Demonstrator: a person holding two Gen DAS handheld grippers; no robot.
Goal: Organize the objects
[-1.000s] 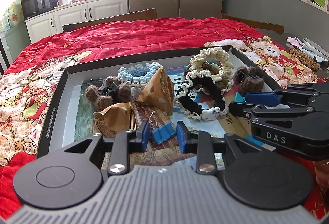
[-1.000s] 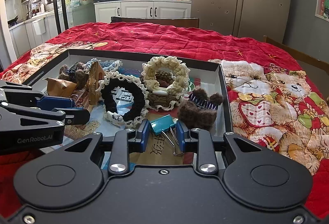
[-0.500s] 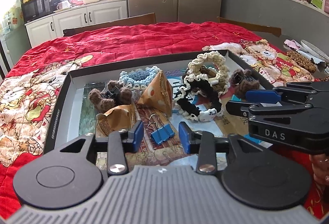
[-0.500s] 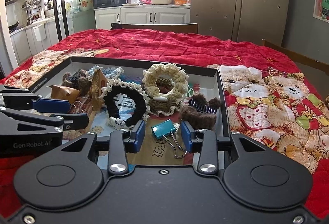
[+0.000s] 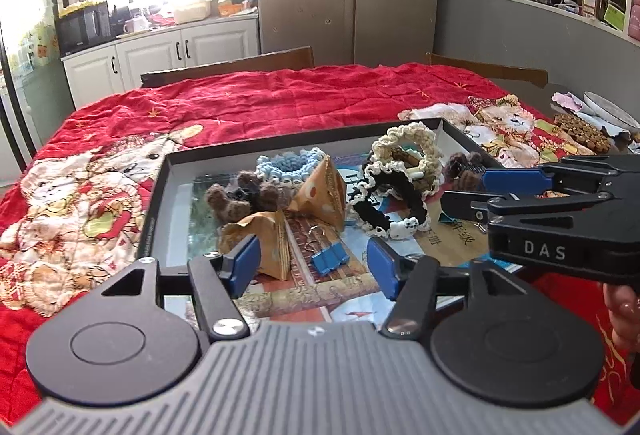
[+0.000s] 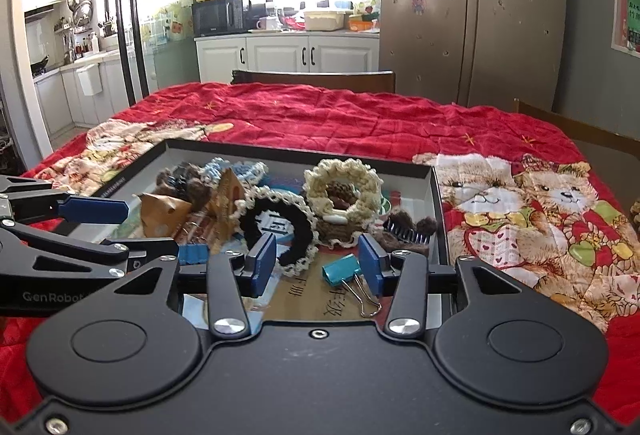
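Observation:
A black shallow box [image 5: 156, 195] [image 6: 436, 195] on the red quilt holds small items. A blue binder clip [image 5: 329, 259] lies on the box floor just beyond my open, empty left gripper [image 5: 314, 269]. A teal binder clip [image 6: 342, 270] lies between the fingers of my open, empty right gripper [image 6: 316, 265], untouched. A black-and-white scrunchie [image 5: 388, 203] [image 6: 280, 231], a cream scrunchie [image 5: 408, 151] [image 6: 342, 183], a light blue scrunchie [image 5: 286, 165], brown fuzzy hair clips [image 5: 240, 195] [image 6: 404, 229] and tan paper packets [image 5: 324, 191] also lie in the box.
The red quilt [image 6: 320, 115] with teddy-bear prints covers the table around the box. A plate and a brown woven item [image 5: 584, 127] sit at the far right edge. Chair backs [image 6: 312, 79] stand behind the table, with kitchen cabinets and a fridge beyond.
Both grippers opened wider and pulled back and up from the box. The blue and teal binder clips stay lying in the box.

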